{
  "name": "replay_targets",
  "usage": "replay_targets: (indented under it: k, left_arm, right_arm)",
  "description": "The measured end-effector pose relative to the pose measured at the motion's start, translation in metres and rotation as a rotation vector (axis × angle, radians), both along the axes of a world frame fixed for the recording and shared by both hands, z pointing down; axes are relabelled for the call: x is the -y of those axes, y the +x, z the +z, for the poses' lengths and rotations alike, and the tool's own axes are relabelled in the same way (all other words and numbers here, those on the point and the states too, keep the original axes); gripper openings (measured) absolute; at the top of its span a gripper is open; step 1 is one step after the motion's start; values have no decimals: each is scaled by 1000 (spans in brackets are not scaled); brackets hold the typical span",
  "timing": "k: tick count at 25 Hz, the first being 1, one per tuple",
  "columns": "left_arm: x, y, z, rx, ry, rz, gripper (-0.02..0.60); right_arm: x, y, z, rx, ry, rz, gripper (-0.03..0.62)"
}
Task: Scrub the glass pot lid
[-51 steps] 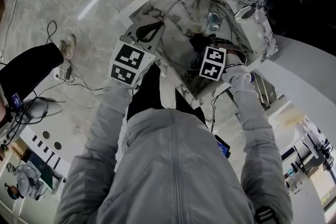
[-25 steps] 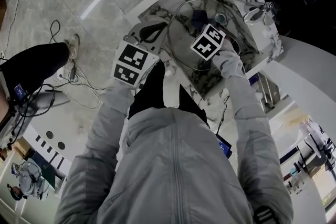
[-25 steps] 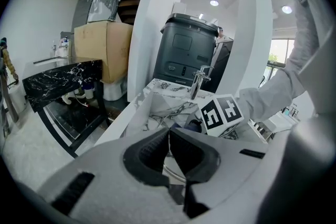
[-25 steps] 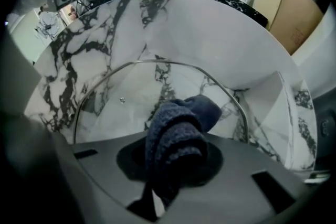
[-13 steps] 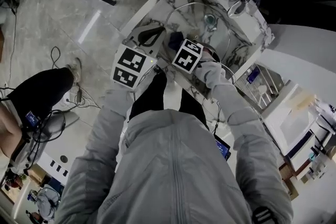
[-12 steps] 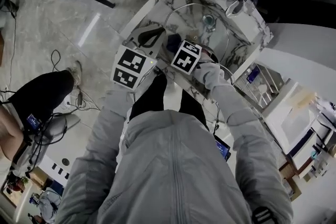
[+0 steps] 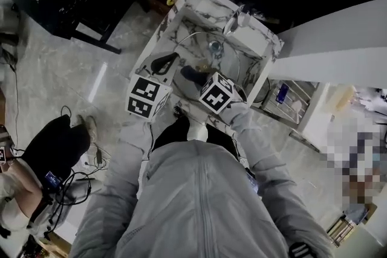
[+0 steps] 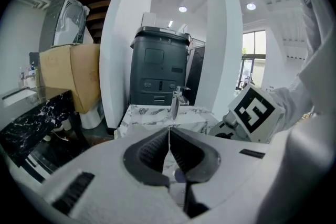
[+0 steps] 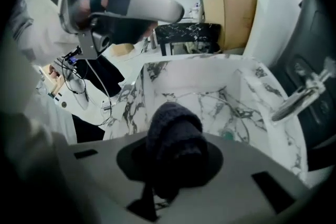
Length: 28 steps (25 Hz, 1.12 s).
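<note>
A square, grey-veined white marble sink [image 7: 213,4] holds the round clear glass pot lid [image 7: 202,54], tilted on edge. The left gripper [image 8: 169,147] pinches its thin rim, jaws nearly together. The right gripper [image 9: 170,160] clamps a dark woolly cloth wad [image 9: 173,134] near the lid.

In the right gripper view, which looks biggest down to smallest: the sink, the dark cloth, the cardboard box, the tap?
1. Marble sink.
2. Dark cloth, though it only looks big because it is nearest the camera.
3. Cardboard box.
4. Tap, thin and smallest.
</note>
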State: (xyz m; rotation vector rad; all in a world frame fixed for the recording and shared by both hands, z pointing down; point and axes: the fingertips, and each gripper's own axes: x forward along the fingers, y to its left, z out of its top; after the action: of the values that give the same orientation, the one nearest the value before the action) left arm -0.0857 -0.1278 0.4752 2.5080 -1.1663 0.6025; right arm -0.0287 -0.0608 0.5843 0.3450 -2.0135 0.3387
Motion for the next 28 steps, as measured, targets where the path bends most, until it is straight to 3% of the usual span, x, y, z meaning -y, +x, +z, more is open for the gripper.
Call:
replay_targets:
  k: [6, 13, 17, 28]
  left_arm:
    - [17, 26, -39, 29, 89, 9, 29]
    - [38, 75, -96, 111, 245, 110, 28]
    - [37, 95, -126, 95, 298, 127, 28]
    - [42, 127, -208, 53, 441, 143, 29]
  right_arm:
    - [24, 53, -70, 66, 177, 146, 77]
    - [62, 101, -167, 161, 439, 280, 77]
    - [73, 126, -220, 234, 562, 374, 77]
    - [79, 176, -321, 401, 740, 492, 77]
